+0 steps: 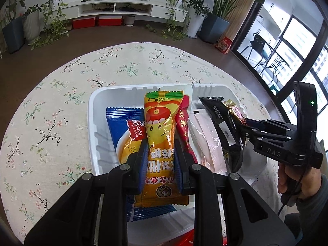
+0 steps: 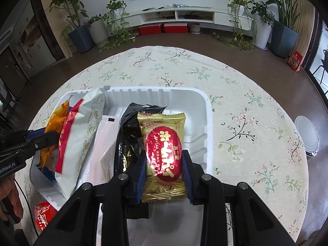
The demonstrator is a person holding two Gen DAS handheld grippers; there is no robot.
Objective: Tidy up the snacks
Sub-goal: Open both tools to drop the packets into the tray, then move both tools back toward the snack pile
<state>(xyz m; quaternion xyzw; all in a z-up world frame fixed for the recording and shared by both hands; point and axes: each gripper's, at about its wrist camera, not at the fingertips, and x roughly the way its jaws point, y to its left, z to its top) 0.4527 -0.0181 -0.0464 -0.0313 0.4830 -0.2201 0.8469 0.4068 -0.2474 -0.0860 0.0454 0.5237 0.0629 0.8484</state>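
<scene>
**Floral tablecloth, white tray: both grippers clamped on snacks**

Round table under a floral cloth, white tray at centre.

Left gripper: blue pads pressed on both sides of a yellow packet, fingers clamped on it. The packet stands lengthwise over the tray's left part, on top of a blue cake packet and touching a red packet on its right side.

Right gripper: fingers clamped on a gold packet bearing a red oval label, pads on both its long edges. This packet sits over the tray's right part, lying against a black packet to its left.

Further left in the right wrist view, in order: a pale pink packet, a white bag with a red band, then the yellow packet held by the left gripper.

Tray contents lean on one another, overlapping.

A red packet lies on the cloth just outside the tray's near left corner. A white lid rests at the table's right edge, well apart from the tray.

A hand grips the right gripper's handle.

Behind the table: potted plants, a white low shelf, red boxes beneath it.
</scene>
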